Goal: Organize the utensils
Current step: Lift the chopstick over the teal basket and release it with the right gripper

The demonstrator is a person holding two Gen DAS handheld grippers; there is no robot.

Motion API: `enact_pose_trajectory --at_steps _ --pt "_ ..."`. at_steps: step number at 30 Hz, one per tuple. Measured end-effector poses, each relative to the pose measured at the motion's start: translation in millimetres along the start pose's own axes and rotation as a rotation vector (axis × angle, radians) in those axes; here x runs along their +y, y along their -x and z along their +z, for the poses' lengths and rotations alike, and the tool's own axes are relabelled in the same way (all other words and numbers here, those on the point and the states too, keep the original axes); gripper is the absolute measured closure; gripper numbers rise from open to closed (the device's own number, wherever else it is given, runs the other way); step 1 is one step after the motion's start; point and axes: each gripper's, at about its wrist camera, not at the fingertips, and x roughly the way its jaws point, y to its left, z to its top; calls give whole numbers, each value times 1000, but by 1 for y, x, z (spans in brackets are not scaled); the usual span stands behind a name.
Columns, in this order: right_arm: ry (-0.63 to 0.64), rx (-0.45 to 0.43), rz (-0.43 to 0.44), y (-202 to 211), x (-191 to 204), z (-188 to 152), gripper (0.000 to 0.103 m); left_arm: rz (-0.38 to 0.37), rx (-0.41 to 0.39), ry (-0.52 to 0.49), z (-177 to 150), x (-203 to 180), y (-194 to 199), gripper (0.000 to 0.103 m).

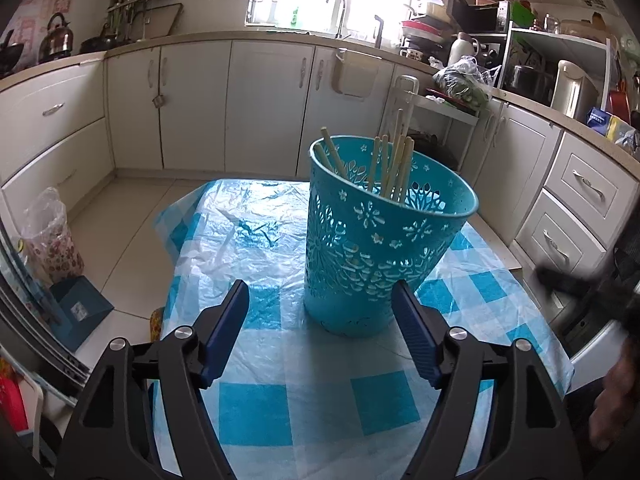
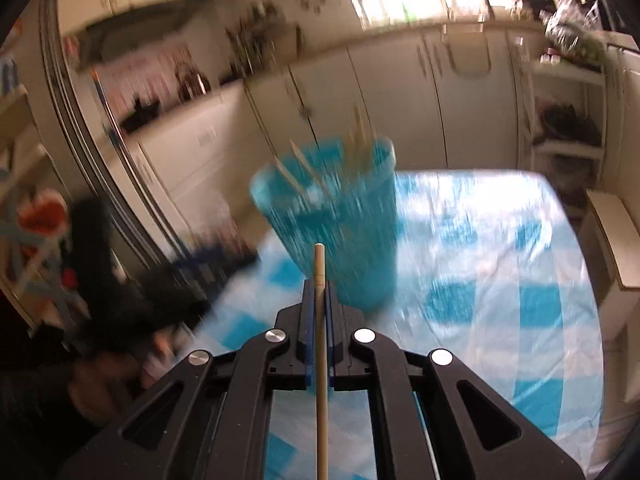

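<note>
A turquoise perforated plastic holder (image 1: 372,248) stands on the blue-and-white checked tablecloth (image 1: 280,408) and holds several pale wooden chopsticks (image 1: 394,160). My left gripper (image 1: 320,300) is open and empty, just in front of the holder's base. My right gripper (image 2: 319,286) is shut on a single pale chopstick (image 2: 321,360) that runs lengthwise between the jaws, its tip sticking out ahead. The right wrist view is blurred; the holder (image 2: 332,220) stands just ahead of that tip. The right gripper also shows blurred at the right edge of the left wrist view (image 1: 576,284).
White kitchen cabinets (image 1: 192,100) and counters with a sink surround the table. A floral bag (image 1: 52,236) and a blue box (image 1: 82,308) sit on the floor at the left. A white cart (image 1: 436,108) stands behind the table.
</note>
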Motion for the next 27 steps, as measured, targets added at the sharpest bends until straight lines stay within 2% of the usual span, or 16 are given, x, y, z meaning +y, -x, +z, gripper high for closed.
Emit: enact_pose_trajectory --at_steps 8,13,20,27 --pt "-26 -305 65 39 28 48 97 14 41 42 -20 7 -7 25" --pt "-52 -441 61 44 30 72 97 26 57 60 -29 12 -14 23" --pt "-145 -597 -24 27 21 98 97 35 69 105 -37 21 -23 20" --pt "-121 -671 -144 -1 17 110 97 29 88 129 -44 25 -35 18"
